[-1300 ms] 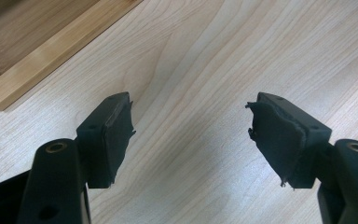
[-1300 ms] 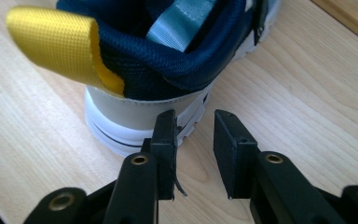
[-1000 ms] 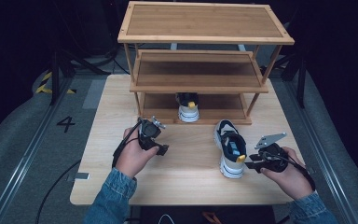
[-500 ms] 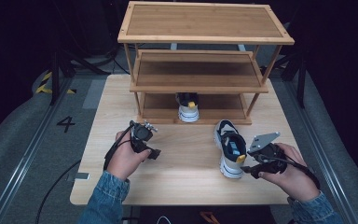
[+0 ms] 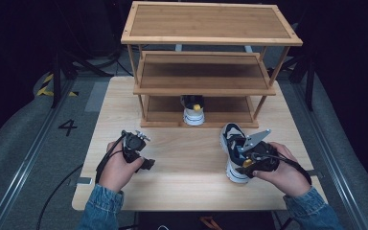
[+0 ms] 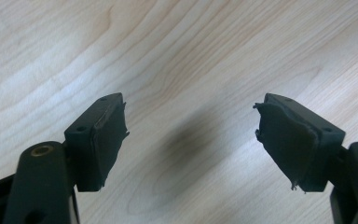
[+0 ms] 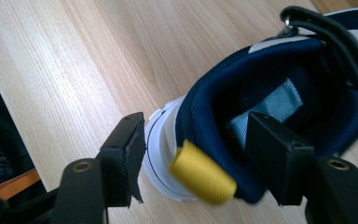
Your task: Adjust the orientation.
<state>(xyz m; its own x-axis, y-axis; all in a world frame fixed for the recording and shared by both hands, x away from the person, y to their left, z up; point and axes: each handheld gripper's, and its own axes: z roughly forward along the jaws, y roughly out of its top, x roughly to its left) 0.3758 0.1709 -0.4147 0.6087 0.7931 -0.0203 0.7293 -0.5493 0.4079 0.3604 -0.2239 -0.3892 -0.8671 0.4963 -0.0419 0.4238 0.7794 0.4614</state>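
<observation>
Navy shoe (image 5: 233, 152) lies lower right on the table (image 5: 182, 177); my right gripper (image 5: 253, 162) straddles its heel, fingers just closing, one still apart. My left gripper (image 5: 135, 149), lower left, gapes wide, empty. Beyond, another shoe (image 5: 192, 111) sits under the rack (image 5: 206, 72).

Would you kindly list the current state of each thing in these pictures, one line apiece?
Left gripper: jaws wide open over bare table, nothing between them.
Right gripper: jaws astride the heel of the near shoe, one inside the collar; left pad not touching.
Near shoe: upright on the table.
Far shoe: upright on the rack's bottom shelf.
Rack: standing, upper shelves bare.
</observation>
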